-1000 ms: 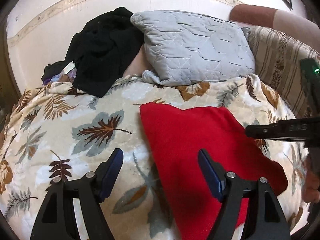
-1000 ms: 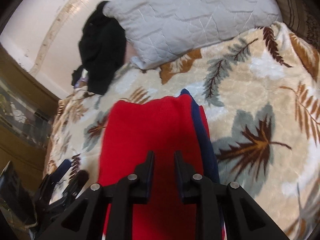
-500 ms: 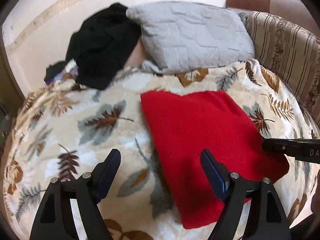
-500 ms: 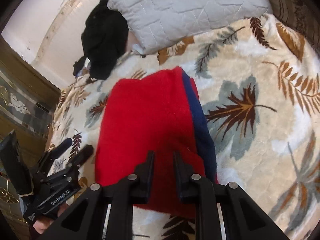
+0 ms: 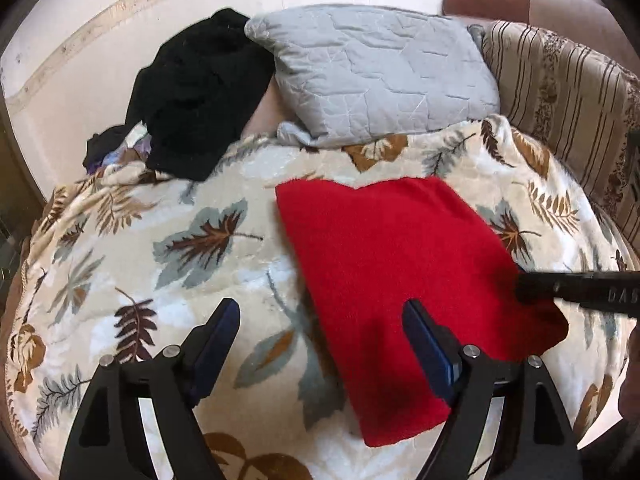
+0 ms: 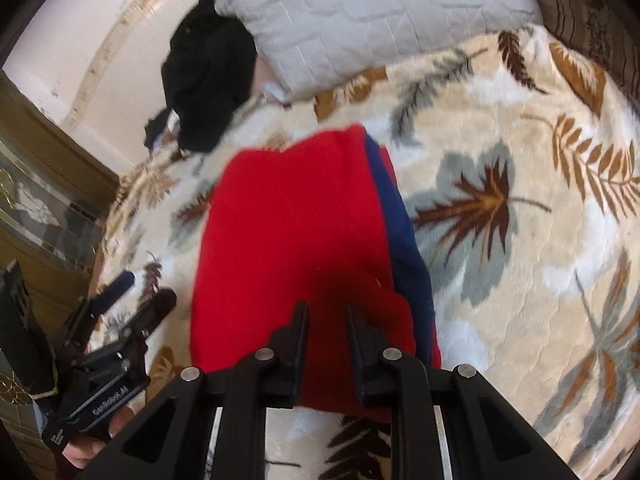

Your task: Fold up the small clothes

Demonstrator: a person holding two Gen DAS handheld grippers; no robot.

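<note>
A red garment (image 5: 396,276) lies folded flat on the leaf-patterned blanket (image 5: 160,248). In the right wrist view the red garment (image 6: 288,224) shows a blue band (image 6: 400,220) along its right edge. My left gripper (image 5: 320,328) is open and empty, hovering over the garment's near left edge. My right gripper (image 6: 327,312) has its jaws close together, with a narrow gap, above the garment's near edge; no cloth shows between them. The right gripper also shows in the left wrist view (image 5: 576,288), and the left one in the right wrist view (image 6: 132,292).
A grey quilted pillow (image 5: 380,72) and a pile of black clothes (image 5: 196,92) lie at the far side against the wall. A striped cushion (image 5: 568,92) stands at the right. A wooden, glass-panelled piece of furniture (image 6: 36,184) is at the left.
Both grippers have pulled back from the red garment, so more of the blanket shows. The right gripper has drawn away from the garment's middle to its near edge. Jaw openings are unchanged.
</note>
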